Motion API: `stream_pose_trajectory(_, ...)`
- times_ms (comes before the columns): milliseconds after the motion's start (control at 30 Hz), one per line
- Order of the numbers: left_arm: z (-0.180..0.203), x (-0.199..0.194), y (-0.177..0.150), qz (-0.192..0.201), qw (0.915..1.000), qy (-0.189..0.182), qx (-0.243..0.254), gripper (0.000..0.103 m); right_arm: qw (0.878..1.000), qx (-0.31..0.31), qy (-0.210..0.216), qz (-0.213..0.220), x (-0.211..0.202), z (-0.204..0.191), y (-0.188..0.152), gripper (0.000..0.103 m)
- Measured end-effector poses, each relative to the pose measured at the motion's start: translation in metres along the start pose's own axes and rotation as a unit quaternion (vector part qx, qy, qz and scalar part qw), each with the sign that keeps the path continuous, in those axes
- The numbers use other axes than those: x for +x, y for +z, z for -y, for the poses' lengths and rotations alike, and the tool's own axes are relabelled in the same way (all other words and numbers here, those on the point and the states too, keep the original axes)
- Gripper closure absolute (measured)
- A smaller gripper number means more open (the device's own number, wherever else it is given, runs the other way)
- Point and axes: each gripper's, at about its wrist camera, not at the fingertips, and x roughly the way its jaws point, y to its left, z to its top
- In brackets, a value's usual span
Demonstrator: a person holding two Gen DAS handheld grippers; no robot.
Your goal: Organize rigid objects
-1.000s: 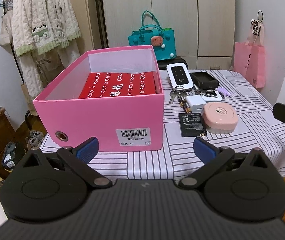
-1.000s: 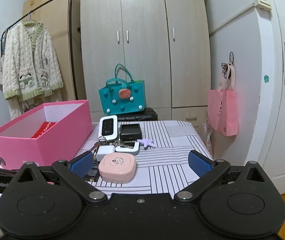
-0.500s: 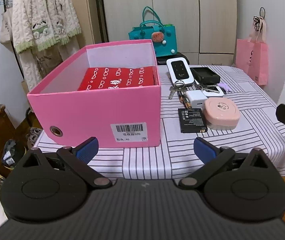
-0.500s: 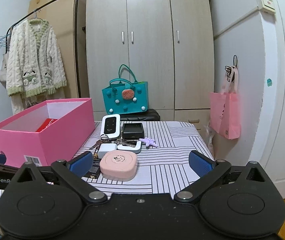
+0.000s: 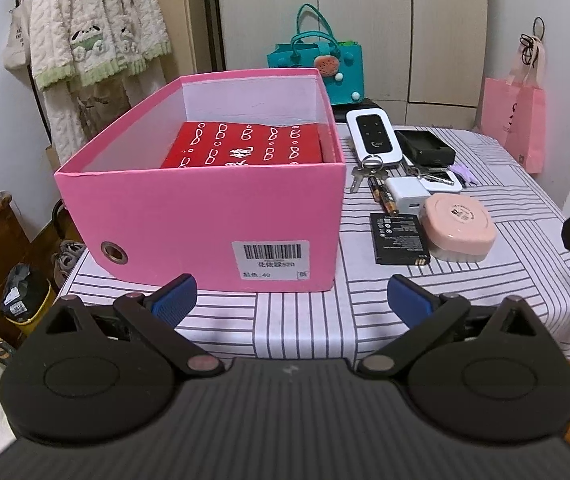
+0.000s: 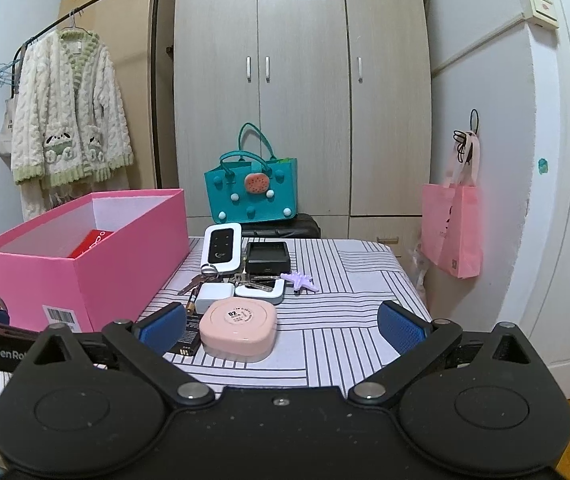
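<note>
Both tongs hang released and empty at the table's near edge, probably squaring up for a first pick: the left gripper [image 5: 289, 296] faces the pink box [image 5: 221, 236], its long axis running away, while just ahead of the right gripper [image 6: 281, 326] sits the pink case [image 6: 238, 330], keys [image 6: 205, 276] apparently beyond

My left claw [image 5: 291, 300] hangs wide open over the near edge of the striped table [image 5: 305, 320]. Straight ahead of it sits the pink box [image 5: 221, 216]. Ahead and to its right lie a black battery [image 5: 399, 239], pink round case [image 5: 459, 227], white charger [image 5: 405, 196], keys [image 5: 361, 178] and white router [image 5: 373, 138].
</note>
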Motion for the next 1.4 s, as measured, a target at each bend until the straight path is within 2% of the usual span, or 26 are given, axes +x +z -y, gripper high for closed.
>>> stream_pose_trajectory(433,-0.006,0.001,-0.001,-0.004,1.0,0.003,-0.006,0.0,1.0,-0.016,0.003,0.002,0.003,-0.004,-0.001,0.0)
stream_pose_trajectory(600,-0.01,0.0,0.012,-0.013,0.9995,-0.018,0.021,0.0,1.0,-0.001,0.028,0.012,0.014,-0.006,0.009,0.0)
stream_pose_trajectory(700,-0.017,-0.006,0.024,0.003,0.9989,-0.009,0.045,0.0,0.999,0.0,0.043,0.01,0.025,-0.009,0.016,0.0)
stream_pose_trajectory(767,-0.023,-0.008,0.035,0.006,0.9977,-0.01,0.066,0.0,0.998,-0.003,0.058,-0.001,0.034,-0.01,0.02,0.0)
stream_pose_trajectory(833,-0.034,-0.01,0.047,0.001,0.9965,-0.027,0.08,0.0,0.997,-0.005,0.073,-0.014,0.044,-0.011,0.022,0.0)
stream_pose_trajectory(967,-0.059,-0.006,0.073,-0.02,0.9945,-0.056,0.086,0.0,0.995,-0.027,0.089,-0.044,0.065,-0.016,0.016,0.0)
stream_pose_trajectory(1100,-0.081,-0.001,0.097,-0.024,0.9939,-0.05,0.095,0.001,0.992,-0.032,0.09,-0.078,0.087,-0.013,0.005,0.0)
stream_pose_trajectory(1267,-0.098,0.014,0.117,-0.021,0.9906,-0.014,0.135,0.004,0.987,-0.009,0.112,-0.119,0.111,-0.001,-0.007,0.007)
stream_pose_trajectory(1333,-0.104,0.025,0.123,-0.037,0.9888,-0.006,0.144,0.004,0.985,-0.01,0.116,-0.126,0.117,0.0,-0.011,0.009)
stream_pose_trajectory(1400,-0.113,0.038,0.129,-0.066,0.9876,-0.014,0.142,0.009,0.984,-0.012,0.121,-0.131,0.123,-0.001,-0.014,0.011)
